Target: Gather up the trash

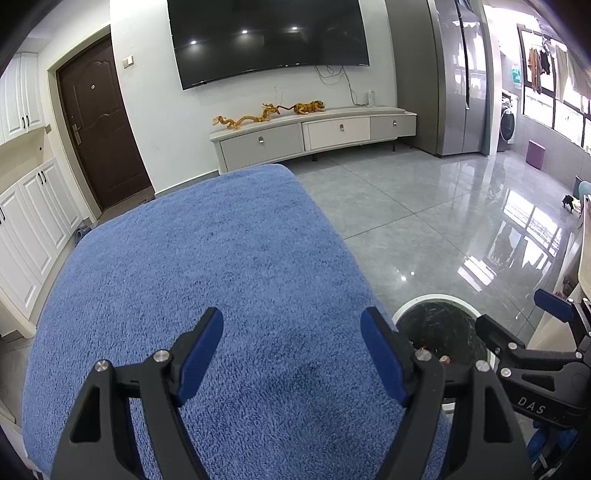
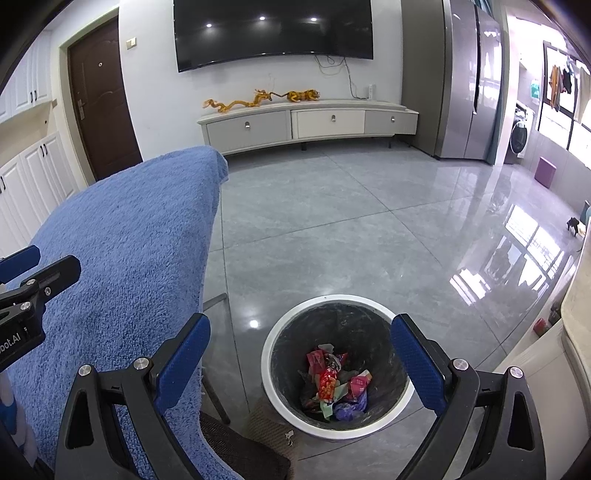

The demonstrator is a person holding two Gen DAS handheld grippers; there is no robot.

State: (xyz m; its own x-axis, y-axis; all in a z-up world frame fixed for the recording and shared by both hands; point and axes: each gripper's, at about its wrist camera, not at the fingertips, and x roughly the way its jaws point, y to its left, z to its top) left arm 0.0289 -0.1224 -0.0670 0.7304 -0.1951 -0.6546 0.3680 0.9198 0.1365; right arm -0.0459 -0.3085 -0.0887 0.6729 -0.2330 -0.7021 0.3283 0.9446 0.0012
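A round white trash bin (image 2: 275, 384) with a dark liner stands on the floor right of the table. Several crumpled wrappers (image 2: 334, 384), red, green and purple, lie at its bottom. My right gripper (image 2: 299, 360) hangs above the bin, open, with nothing between its blue pads. My left gripper (image 1: 291, 352) hovers over the blue towel (image 1: 207, 280) that covers the table, open and empty too. In the left wrist view the bin (image 1: 428, 301) shows partly behind the right gripper (image 1: 517, 317). In the right wrist view the left gripper (image 2: 40, 264) pokes in at the left edge.
Glossy grey floor tiles (image 2: 351, 221) stretch to a low TV cabinet (image 2: 306, 122) under a wall-mounted TV (image 2: 273, 29). A brown door (image 1: 99, 125) and white cupboards (image 1: 33, 214) stand at the left. A table leg (image 2: 214, 391) and a brown mat (image 2: 247, 446) lie near the bin.
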